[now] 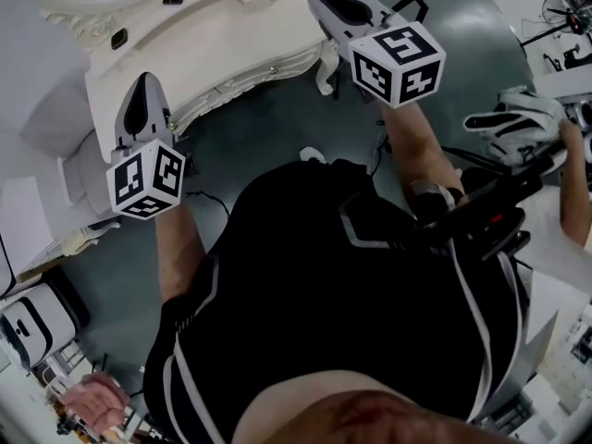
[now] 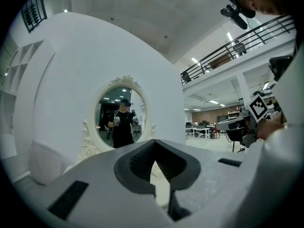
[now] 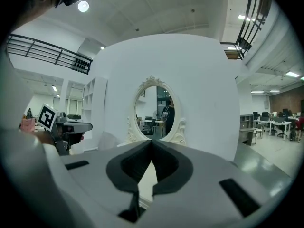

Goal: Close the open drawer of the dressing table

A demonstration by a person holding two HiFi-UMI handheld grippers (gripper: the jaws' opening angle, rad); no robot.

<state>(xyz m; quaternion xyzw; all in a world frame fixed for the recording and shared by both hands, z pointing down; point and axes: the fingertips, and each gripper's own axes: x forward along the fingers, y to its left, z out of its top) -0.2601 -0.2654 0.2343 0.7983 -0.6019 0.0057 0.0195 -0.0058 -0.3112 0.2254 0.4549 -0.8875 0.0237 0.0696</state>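
We hold the left gripper (image 2: pixel 154 142) with its jaws pressed tip to tip and nothing between them. The right gripper (image 3: pixel 152 142) is the same, jaws clenched together and empty. Just ahead of and below both pairs of jaws lies the white dressing table (image 1: pixel 231 44), its scalloped front edge turned toward us. We cannot make out its drawer from any view. Farther ahead of the jaws, at the back of the surface, stands the oval mirror (image 3: pixel 154 110) in its carved white frame.
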